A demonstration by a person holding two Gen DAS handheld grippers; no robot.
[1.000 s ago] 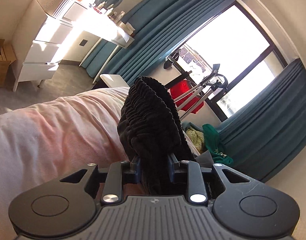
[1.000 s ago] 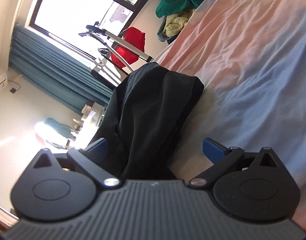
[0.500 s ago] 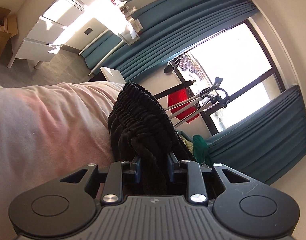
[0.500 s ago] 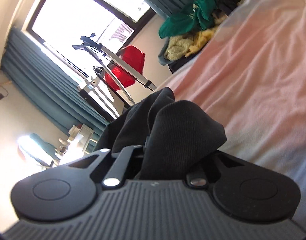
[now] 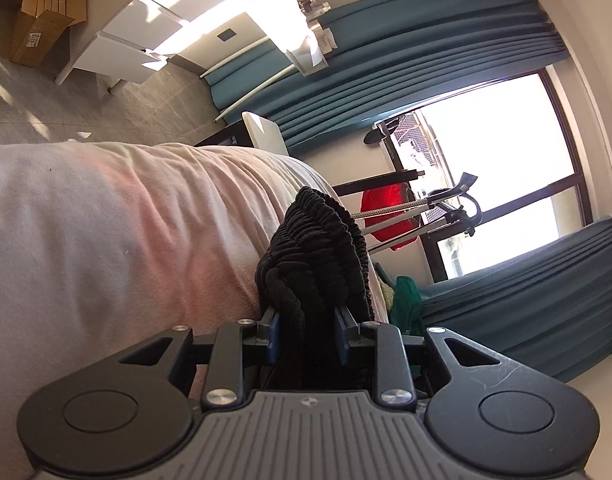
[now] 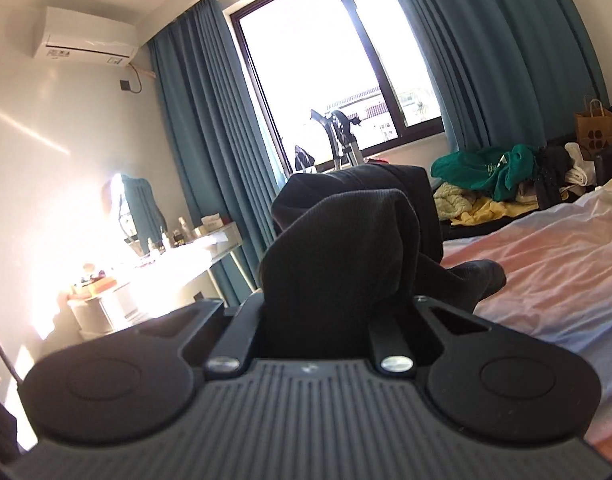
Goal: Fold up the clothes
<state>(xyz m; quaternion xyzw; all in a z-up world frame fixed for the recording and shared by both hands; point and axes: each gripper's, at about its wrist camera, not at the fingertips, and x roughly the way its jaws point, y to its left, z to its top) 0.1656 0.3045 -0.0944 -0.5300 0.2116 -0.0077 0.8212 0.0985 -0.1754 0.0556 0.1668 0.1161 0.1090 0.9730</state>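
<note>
A black garment with a gathered elastic waistband [image 5: 322,248] bunches up between the blue pads of my left gripper [image 5: 308,336], which is shut on it above the pale pink bedsheet [image 5: 118,220]. In the right wrist view another part of the same black garment [image 6: 346,256] rises in folds from my right gripper [image 6: 330,320], shut on it and lifted above the bed [image 6: 554,276]. The right gripper's fingertips are hidden by the cloth. A tail of the fabric [image 6: 482,276] trails onto the sheet.
A heap of green, yellow and white clothes [image 6: 498,184] lies at the bed's far side, by a paper bag [image 6: 596,128]. A white dressing table [image 6: 178,260] with bottles, teal curtains [image 6: 210,128], a window and a metal stand with a red item [image 5: 390,216] are beyond.
My right gripper went from open around the black garment to shut on it, then rose and rolled upright. My left gripper sank toward the bed and rolled, keeping its hold on the waistband.
</note>
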